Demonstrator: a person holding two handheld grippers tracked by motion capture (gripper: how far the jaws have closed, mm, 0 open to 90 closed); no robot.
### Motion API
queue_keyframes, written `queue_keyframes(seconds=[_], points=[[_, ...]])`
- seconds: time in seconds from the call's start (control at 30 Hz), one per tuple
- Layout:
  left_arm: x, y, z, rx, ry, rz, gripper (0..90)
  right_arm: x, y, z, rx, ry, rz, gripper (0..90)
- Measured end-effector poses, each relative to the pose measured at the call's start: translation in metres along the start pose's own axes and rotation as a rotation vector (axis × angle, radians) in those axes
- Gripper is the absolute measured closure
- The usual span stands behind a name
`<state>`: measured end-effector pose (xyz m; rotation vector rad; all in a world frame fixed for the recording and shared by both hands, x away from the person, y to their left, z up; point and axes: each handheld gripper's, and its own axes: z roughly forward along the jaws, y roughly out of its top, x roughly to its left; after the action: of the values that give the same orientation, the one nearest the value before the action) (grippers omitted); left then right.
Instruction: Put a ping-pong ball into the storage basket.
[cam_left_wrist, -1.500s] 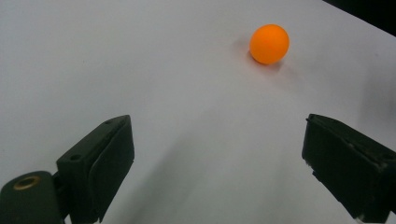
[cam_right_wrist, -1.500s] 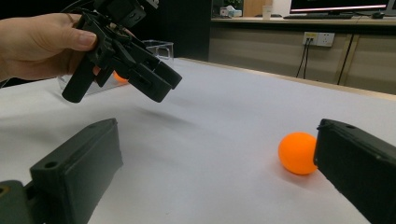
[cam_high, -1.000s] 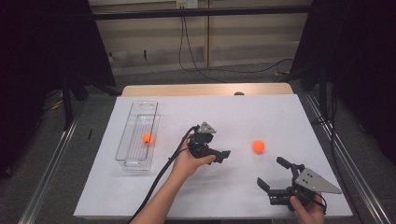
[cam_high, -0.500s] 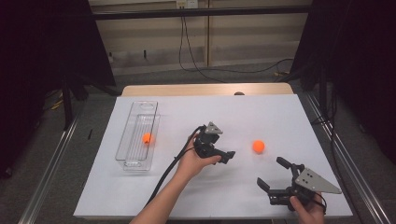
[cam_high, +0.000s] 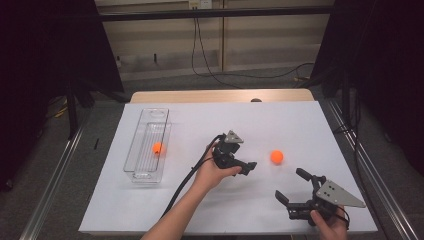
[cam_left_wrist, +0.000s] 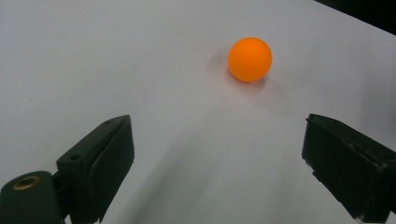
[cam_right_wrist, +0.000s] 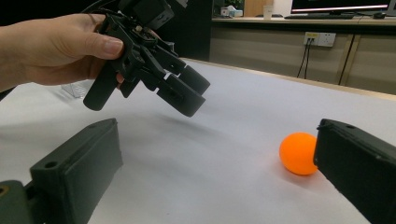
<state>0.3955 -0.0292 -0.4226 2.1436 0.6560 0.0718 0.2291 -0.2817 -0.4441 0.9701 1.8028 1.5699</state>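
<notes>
Orange ball (cam_high: 276, 157) at worktop (cam_high: 300, 120) centre, bare sheet all round. Left tongs (cam_high: 245, 166) wide, empty, ball near at 3 o'clock. Right tongs (cam_high: 292, 186) wide, empty, near front edge at 5 o'clock

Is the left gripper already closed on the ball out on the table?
No: in the left gripper view the ball lies on the white table ahead of the left gripper, whose jaws stand wide apart with nothing between them.
</notes>
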Motion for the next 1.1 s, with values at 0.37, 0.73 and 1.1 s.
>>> queue_keyframes(seconds=[0.37,0.73,1.1], points=[[-0.005,0.005,0.007,-0.007,-0.012,0.011,9.3,0.0,0.0,0.0,0.0,0.001,-0.002,0.5],[-0.009,0.007,0.015,-0.005,-0.021,0.022,9.3,0.0,0.0,0.0,-0.001,0.002,-0.002,0.5],[-0.012,0.007,0.02,-0.012,-0.023,0.023,9.3,0.0,0.0,0.0,-0.002,0.004,-0.004,0.6]])
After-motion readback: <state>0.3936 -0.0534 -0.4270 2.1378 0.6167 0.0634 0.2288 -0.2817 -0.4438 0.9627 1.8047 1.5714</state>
